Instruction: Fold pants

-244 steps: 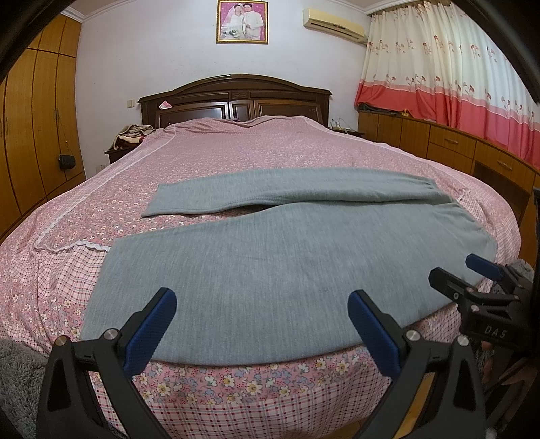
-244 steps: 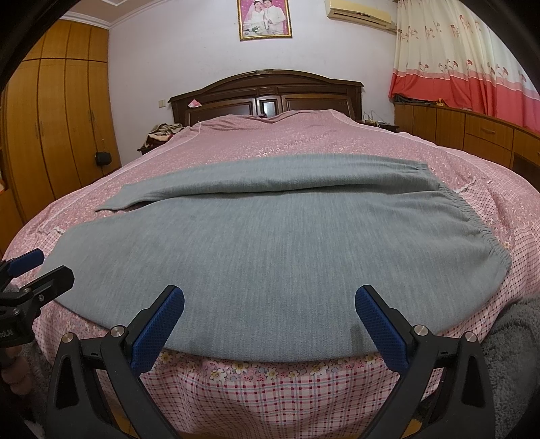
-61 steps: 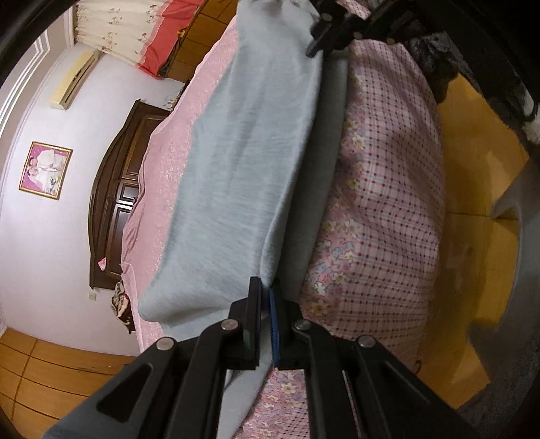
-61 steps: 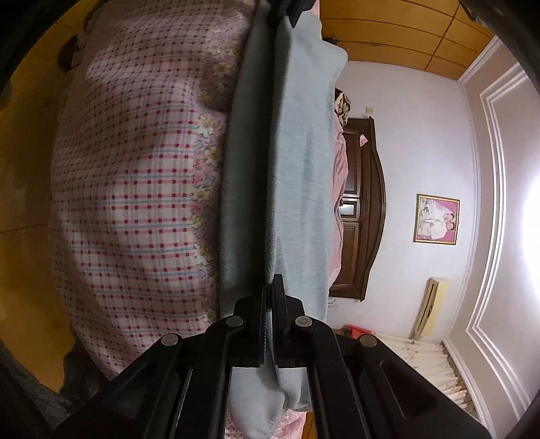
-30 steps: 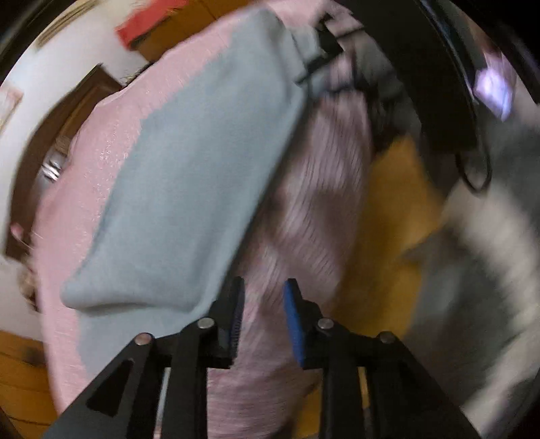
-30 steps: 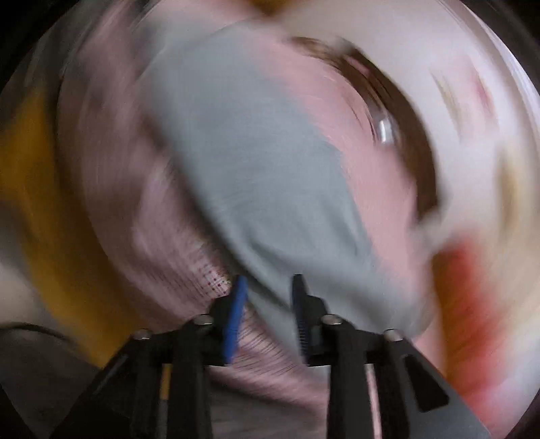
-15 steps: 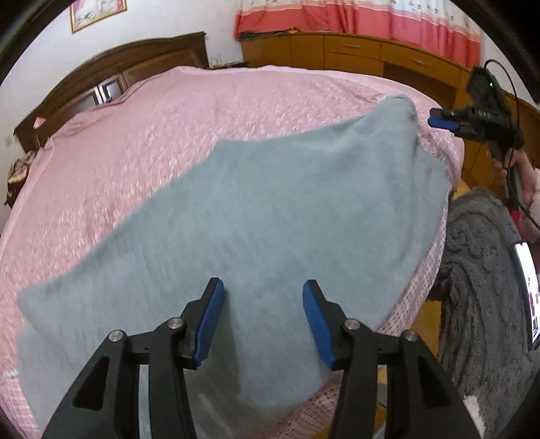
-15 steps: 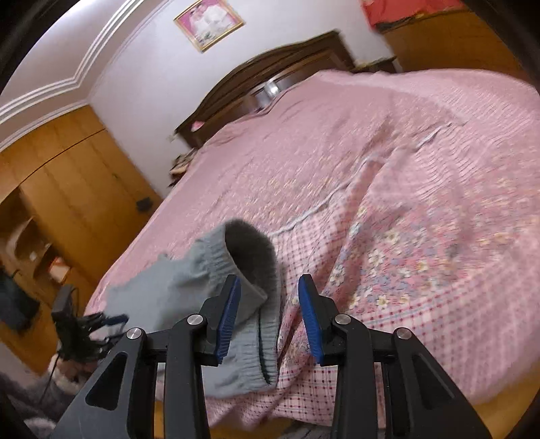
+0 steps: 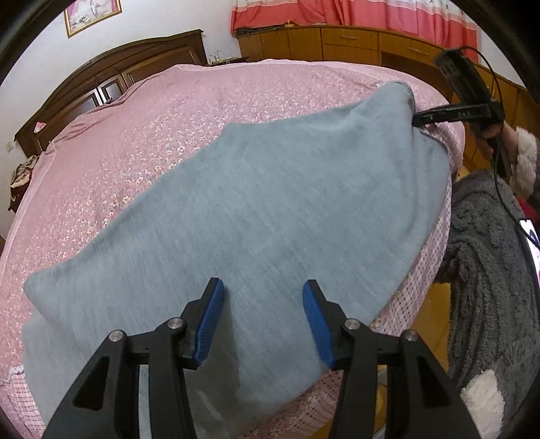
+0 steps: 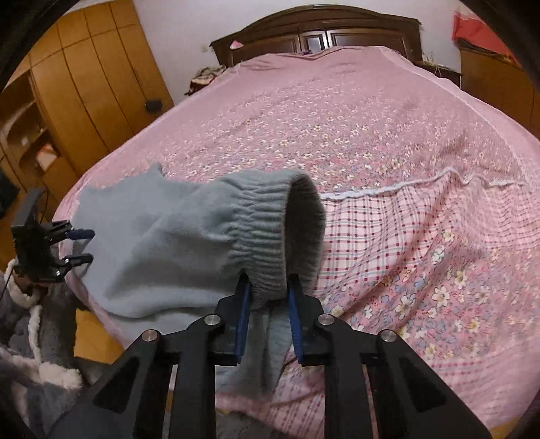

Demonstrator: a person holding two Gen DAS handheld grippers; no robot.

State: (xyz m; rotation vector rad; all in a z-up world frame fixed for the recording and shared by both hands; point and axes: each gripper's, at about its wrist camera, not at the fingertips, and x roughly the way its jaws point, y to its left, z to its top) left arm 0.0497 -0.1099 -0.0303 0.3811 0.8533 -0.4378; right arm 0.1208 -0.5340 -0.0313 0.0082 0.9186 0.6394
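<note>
Right wrist: right gripper (image 10: 266, 297) straddles pants (image 10: 189, 236) waistband.

A wide bed (image 10: 388, 141) in a pink floral spread fills the room — behind it a dark carved headboard (image 10: 320, 32) against a pale wall (image 9: 162, 20). Orange-wood wardrobes (image 10: 94, 87) stand left of the bed, low wooden cabinets (image 9: 337, 44) under red curtains (image 9: 354, 13) right of it — a framed picture (image 9: 92, 15) hangs above the headboard.
</note>
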